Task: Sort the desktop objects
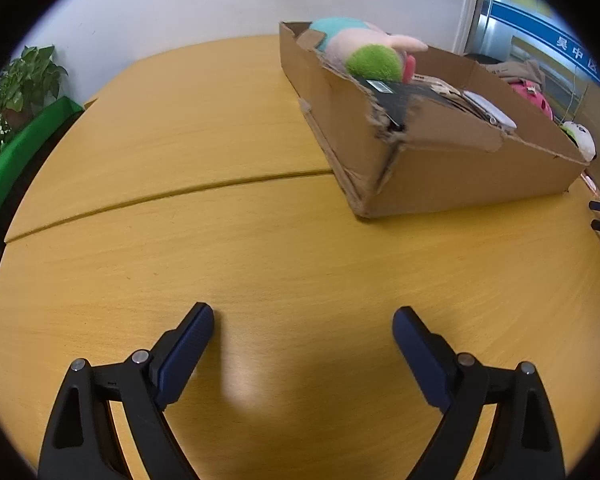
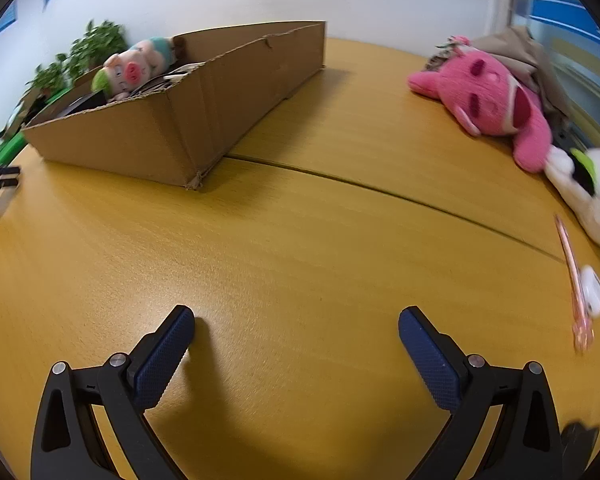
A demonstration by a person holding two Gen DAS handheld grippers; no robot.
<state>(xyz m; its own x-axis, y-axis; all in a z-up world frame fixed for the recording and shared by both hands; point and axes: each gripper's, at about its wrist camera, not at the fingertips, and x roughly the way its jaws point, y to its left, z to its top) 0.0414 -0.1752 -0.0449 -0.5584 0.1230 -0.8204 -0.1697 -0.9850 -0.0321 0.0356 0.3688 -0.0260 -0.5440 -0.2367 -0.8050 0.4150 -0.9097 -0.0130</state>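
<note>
— Where's the box from you?

— Ahead and to the right of my left gripper [image 1: 303, 330], on the table [image 1: 220, 248]; ahead and to the left of my right gripper [image 2: 296, 330]. The box [image 1: 452, 168] is well apart from both, and a pig toy [image 1: 364, 50] lies in its far end among flat items.

— And your jaws?

— Both pairs spread wide, nothing between them, only bare wood.

— What else is out?

— From my right gripper: a pink plush [image 2: 488, 96] far right, a white plush [image 2: 592, 196] just beside it, a pink pen [image 2: 572, 276] nearer me.

— How do you sit?

— Both low over the table, pointing forward. 2 tabletops meet at a seam [image 1: 160, 196]. White wall behind, a plant [image 1: 20, 88] at the left.
</note>
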